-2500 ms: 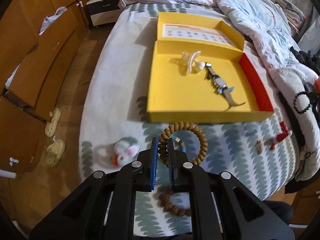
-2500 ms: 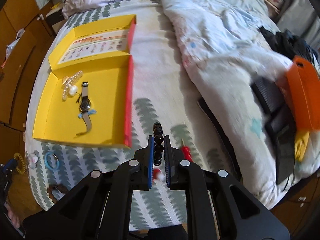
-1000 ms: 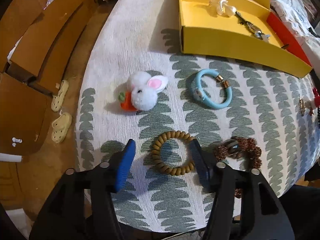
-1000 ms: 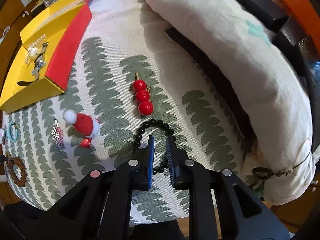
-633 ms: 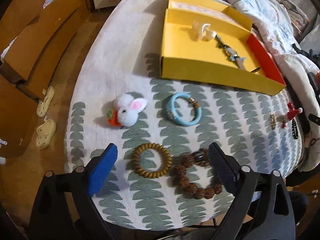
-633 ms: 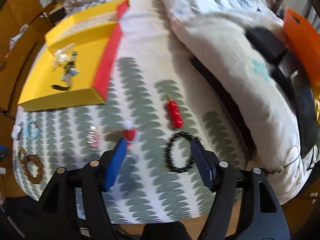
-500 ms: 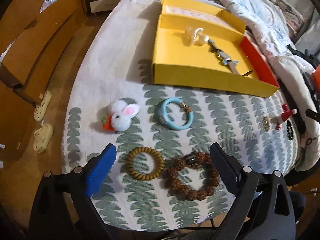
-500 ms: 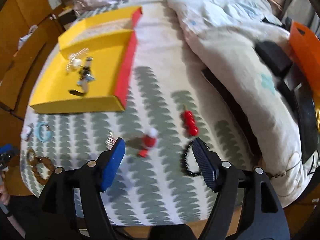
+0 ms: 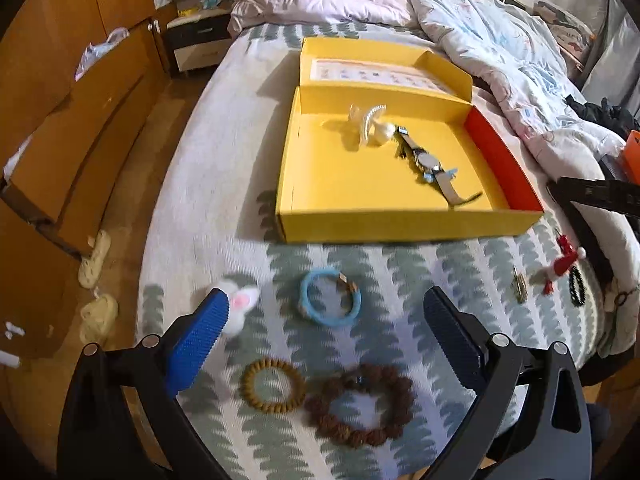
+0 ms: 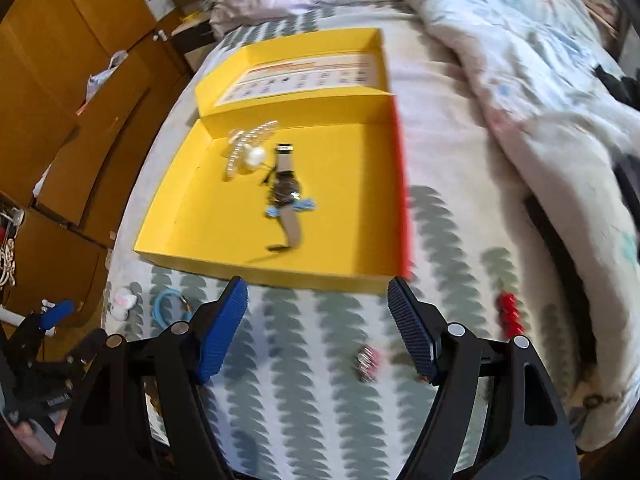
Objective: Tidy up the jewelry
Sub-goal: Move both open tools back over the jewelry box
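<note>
Left gripper (image 9: 326, 336) and right gripper (image 10: 318, 322): both spread wide, holding nothing. On the bedspread (image 9: 404, 280), near to far: two brown bead bracelets (image 9: 360, 406), one blue bracelet (image 9: 330, 300). Beyond, one yellow box (image 9: 360, 184) contains one watch (image 9: 430, 162) and one pearl clip (image 9: 370, 122).

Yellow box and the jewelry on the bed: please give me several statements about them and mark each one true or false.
1. A watch lies inside the yellow box. True.
2. The blue bracelet is inside the box. False: it lies on the bedspread, in front of the box.
3. The left claw is shut on the tan bead bracelet. False: it is open and holds nothing.
4. The right claw is open. True.
5. The brown bead bracelet lies beside the tan one. True.
</note>
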`<move>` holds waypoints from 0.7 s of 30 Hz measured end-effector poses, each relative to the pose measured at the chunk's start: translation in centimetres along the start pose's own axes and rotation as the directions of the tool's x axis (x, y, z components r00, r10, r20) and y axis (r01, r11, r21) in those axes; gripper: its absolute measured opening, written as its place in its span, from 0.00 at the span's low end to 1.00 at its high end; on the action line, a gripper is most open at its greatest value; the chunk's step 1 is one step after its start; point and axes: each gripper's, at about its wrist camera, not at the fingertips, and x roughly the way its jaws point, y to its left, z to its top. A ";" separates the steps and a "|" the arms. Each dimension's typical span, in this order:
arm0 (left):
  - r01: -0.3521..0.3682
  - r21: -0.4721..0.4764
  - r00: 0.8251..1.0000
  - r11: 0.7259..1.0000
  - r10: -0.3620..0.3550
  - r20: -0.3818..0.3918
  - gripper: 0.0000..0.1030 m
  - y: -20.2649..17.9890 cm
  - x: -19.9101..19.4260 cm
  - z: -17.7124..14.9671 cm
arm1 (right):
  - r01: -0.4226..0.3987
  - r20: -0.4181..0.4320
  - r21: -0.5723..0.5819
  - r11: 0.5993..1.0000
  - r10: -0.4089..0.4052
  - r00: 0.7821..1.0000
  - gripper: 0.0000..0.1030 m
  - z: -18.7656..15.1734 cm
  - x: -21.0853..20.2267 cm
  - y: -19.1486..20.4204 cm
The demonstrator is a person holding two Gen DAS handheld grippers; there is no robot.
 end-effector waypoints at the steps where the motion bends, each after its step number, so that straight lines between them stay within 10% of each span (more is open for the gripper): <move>1: -0.011 0.004 1.000 1.000 0.011 0.004 0.94 -0.2 0.2 0.3 | -0.006 -0.005 -0.003 1.000 0.006 1.000 0.73 0.6 0.6 0.5; 21: 0.093 -0.060 0.983 0.994 -0.101 -0.150 0.94 -0.9 11.8 13.0 | -0.088 -0.056 0.048 0.995 0.091 0.994 0.73 4.8 8.8 -0.6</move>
